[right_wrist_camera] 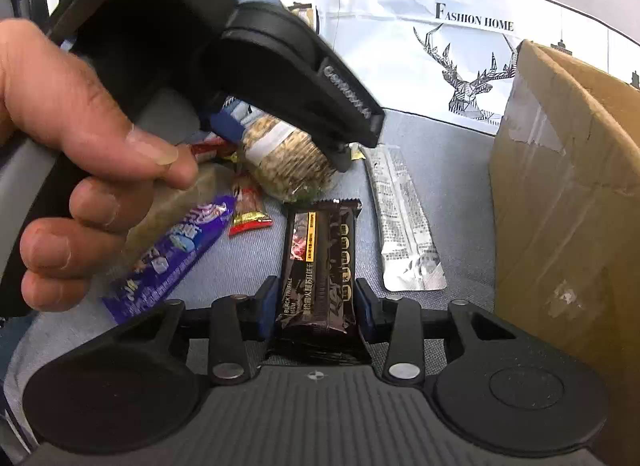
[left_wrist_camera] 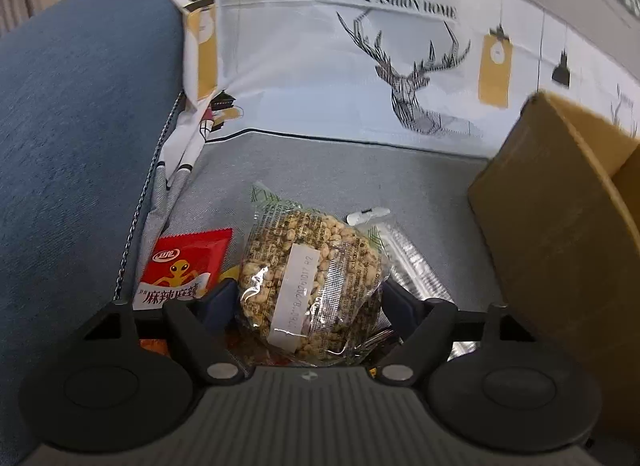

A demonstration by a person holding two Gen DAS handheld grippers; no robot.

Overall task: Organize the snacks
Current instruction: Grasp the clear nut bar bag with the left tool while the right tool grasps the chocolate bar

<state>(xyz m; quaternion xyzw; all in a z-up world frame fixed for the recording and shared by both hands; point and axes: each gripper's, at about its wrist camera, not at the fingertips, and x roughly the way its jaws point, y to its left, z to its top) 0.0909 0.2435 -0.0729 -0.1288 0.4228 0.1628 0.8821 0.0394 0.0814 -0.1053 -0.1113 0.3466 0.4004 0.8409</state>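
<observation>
Altogether six snack packets lay on the grey sofa seat (left_wrist_camera: 320, 169), one cardboard box (right_wrist_camera: 560, 185) standing at its right edge with open cushion toward the printed backrest. Left claw (left_wrist_camera: 310, 298) was clamped on the clear puffed-grain packet (left_wrist_camera: 308, 278); right claw (right_wrist_camera: 316, 306) was clamped on the dark brown bar (right_wrist_camera: 320, 266). One red packet (left_wrist_camera: 184, 262), one silver sachet (right_wrist_camera: 400, 225), one purple packet (right_wrist_camera: 176, 250) and one small red sweet (right_wrist_camera: 248, 209) lay nearby.

A clear-wrapped puffed grain cake (left_wrist_camera: 310, 286) sits between my left claw's (left_wrist_camera: 310, 298) pads, a dark brown truffle-ham bar (right_wrist_camera: 320, 274) lies lengthwise between my right claw's (right_wrist_camera: 316, 306) pads, and a red packet (left_wrist_camera: 184, 266), purple bar (right_wrist_camera: 172, 258) and silver sachet (right_wrist_camera: 404, 225) lie flat nearby.
</observation>
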